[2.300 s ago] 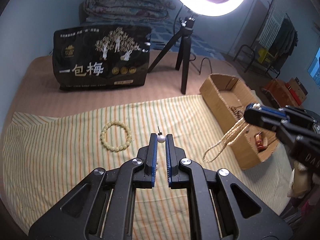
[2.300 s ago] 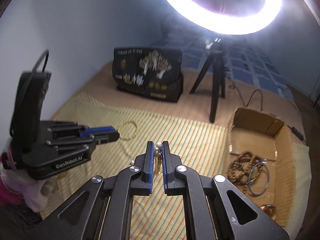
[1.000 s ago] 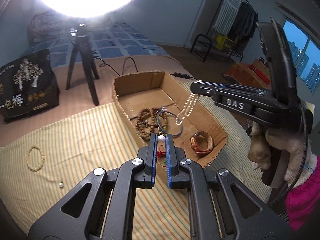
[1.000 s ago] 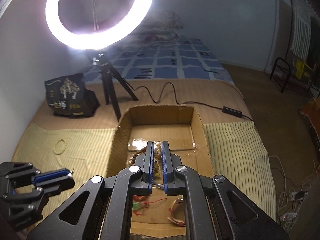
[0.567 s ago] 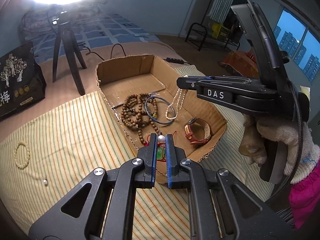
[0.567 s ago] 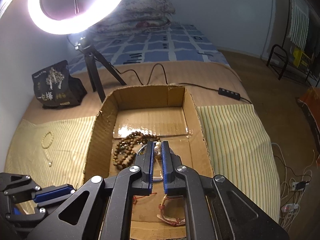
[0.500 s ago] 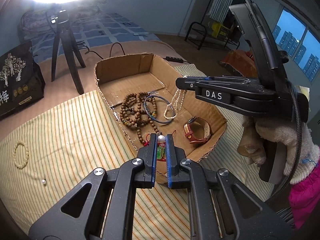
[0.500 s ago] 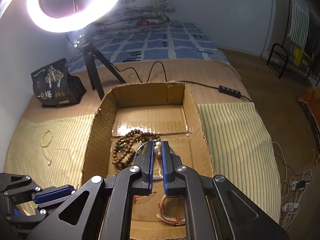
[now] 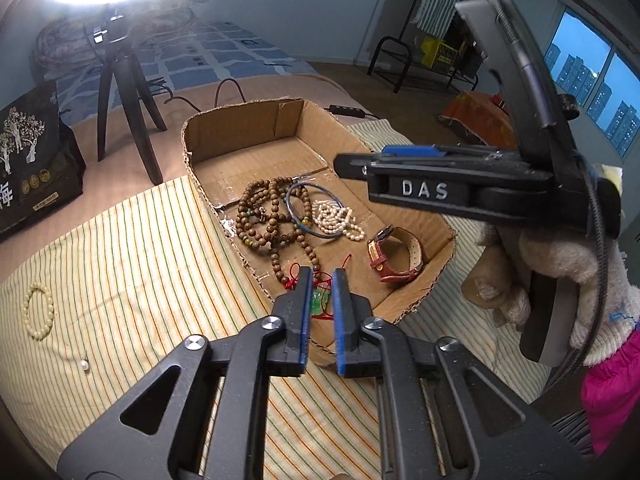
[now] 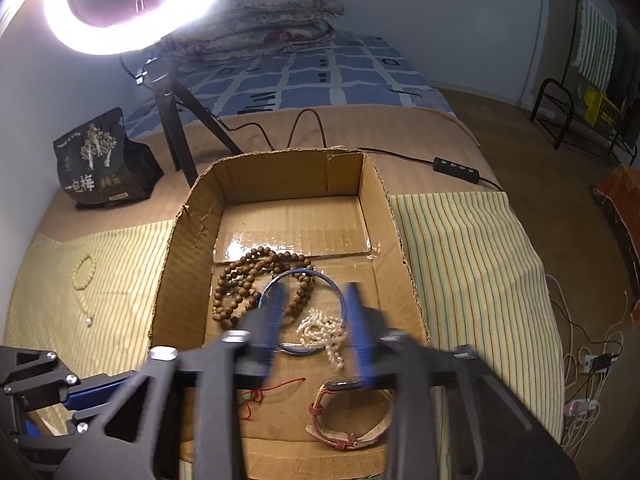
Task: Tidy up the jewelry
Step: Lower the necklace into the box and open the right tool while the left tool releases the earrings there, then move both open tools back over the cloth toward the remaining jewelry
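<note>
A cardboard box (image 9: 240, 132) (image 10: 188, 236) holds brown wooden beads (image 9: 264, 216) (image 10: 240, 284), a blue bangle (image 9: 298, 200) (image 10: 320, 278), a white pearl necklace (image 9: 340, 220) (image 10: 320, 330), a red-strap watch (image 9: 396, 256) (image 10: 348, 428) and a green pendant on red cord (image 9: 319, 300). My left gripper (image 9: 322, 276) hovers over the box's near edge, slightly open, nothing between its pads. My right gripper (image 10: 314, 304) is open above the pearl necklace; it also shows in the left wrist view (image 9: 400, 160). A cream bead bracelet (image 9: 38, 312) (image 10: 84, 266) and a pearl earring (image 9: 84, 365) (image 10: 89, 322) lie on the striped cloth (image 9: 132, 264).
A ring light on a black tripod (image 9: 128, 92) (image 10: 176, 120) and a black snack bag (image 9: 32, 160) (image 10: 104, 160) stand behind the box. A cable with a switch (image 10: 456, 168) crosses the bed. A clothes rack (image 9: 424, 64) stands on the floor at right.
My right gripper has opened and dropped the pearl necklace into the box. My left gripper has opened slightly and the pearl it held is gone from between its pads.
</note>
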Demonstrator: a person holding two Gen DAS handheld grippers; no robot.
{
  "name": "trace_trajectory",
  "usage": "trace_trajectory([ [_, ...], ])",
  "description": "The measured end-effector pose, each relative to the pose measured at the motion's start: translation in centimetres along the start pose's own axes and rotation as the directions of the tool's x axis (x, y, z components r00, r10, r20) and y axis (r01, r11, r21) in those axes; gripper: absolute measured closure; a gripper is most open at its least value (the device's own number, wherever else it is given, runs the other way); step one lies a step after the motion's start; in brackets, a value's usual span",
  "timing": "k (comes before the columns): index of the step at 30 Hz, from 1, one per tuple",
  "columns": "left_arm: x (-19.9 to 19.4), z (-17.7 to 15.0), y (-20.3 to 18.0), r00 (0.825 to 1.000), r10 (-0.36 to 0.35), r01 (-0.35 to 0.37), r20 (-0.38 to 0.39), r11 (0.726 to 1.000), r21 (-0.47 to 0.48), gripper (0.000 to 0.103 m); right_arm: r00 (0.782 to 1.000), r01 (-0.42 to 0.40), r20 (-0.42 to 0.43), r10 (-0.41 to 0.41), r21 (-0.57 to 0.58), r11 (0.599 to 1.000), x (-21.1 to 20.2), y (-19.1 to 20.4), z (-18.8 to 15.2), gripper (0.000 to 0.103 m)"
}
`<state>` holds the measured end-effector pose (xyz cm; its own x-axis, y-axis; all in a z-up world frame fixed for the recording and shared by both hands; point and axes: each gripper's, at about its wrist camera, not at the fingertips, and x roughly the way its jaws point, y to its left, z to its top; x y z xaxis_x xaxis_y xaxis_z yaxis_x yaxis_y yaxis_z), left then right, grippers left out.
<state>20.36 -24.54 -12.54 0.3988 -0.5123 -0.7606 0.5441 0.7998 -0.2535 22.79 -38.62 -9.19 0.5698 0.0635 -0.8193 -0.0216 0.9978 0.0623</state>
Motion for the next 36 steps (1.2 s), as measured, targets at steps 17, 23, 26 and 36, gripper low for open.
trace_trajectory([
  [17, -1.4, -0.4, 1.1, 1.0, 0.023, -0.023, 0.012, 1.0, -0.012, 0.065, 1.0, 0.018, -0.007, -0.018, 0.032, 0.999, -0.7, 0.0, 0.1, 0.037],
  [23, -3.2, -0.7, 2.4, 0.998, 0.048, -0.047, 0.03, 0.998, -0.041, 0.065, 1.0, 0.027, 0.005, -0.028, 0.053, 0.998, -1.9, 0.0, 0.2, 0.031],
  [26, -4.2, -1.0, 3.3, 0.997, 0.066, -0.063, 0.043, 0.997, -0.053, 0.065, 0.999, 0.035, 0.008, -0.036, 0.056, 0.998, -2.5, 0.4, 0.2, 0.031],
  [36, -7.5, -1.4, 7.9, 0.987, 0.139, -0.129, 0.078, 0.984, -0.122, 0.065, 0.997, 0.02, 0.07, -0.021, 0.013, 1.0, -4.8, 3.2, 0.0, 0.031],
])
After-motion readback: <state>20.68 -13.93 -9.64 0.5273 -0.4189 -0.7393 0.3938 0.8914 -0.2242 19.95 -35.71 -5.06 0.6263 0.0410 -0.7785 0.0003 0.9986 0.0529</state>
